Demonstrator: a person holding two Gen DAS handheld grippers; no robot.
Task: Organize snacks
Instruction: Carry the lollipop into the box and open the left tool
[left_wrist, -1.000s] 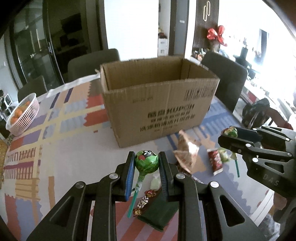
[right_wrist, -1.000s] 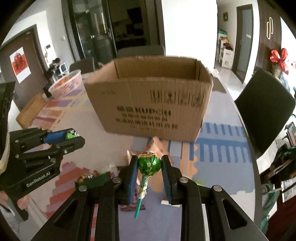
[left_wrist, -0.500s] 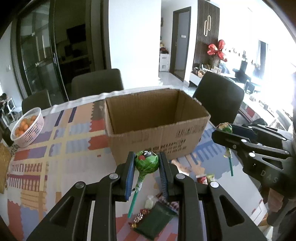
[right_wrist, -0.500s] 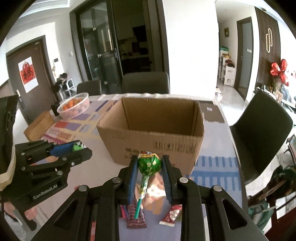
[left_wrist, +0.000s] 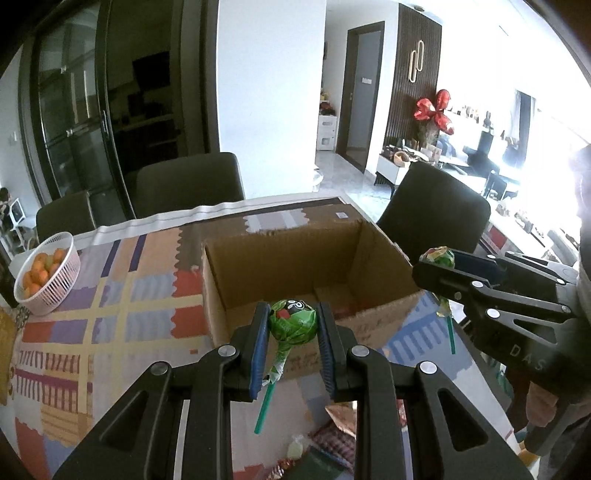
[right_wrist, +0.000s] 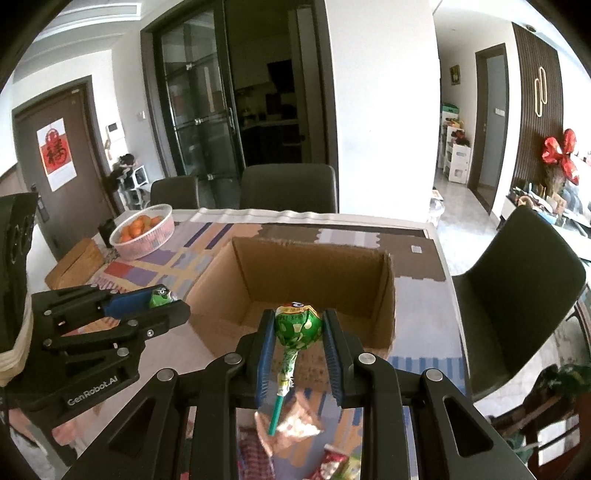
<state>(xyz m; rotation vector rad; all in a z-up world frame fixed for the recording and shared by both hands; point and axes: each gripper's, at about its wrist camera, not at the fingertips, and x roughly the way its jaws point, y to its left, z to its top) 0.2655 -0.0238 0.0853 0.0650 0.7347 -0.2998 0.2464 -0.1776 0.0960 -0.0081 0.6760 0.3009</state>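
Observation:
My left gripper is shut on a green-wrapped lollipop, its green stick hanging down. My right gripper is shut on a second green lollipop. Both are held above the near wall of an open cardboard box, which also shows in the right wrist view. Each gripper appears in the other's view: the right one at the box's right corner, the left one at its left side. Loose snack packets lie on the table below, also in the right wrist view.
A white basket of oranges stands at the far left of the patterned tablecloth. Dark chairs surround the table; one stands at the right. A wooden board lies at the table's left edge.
Both grippers have risen with their lollipops, from table height in front of the box to above its near rim; the box interior now shows.

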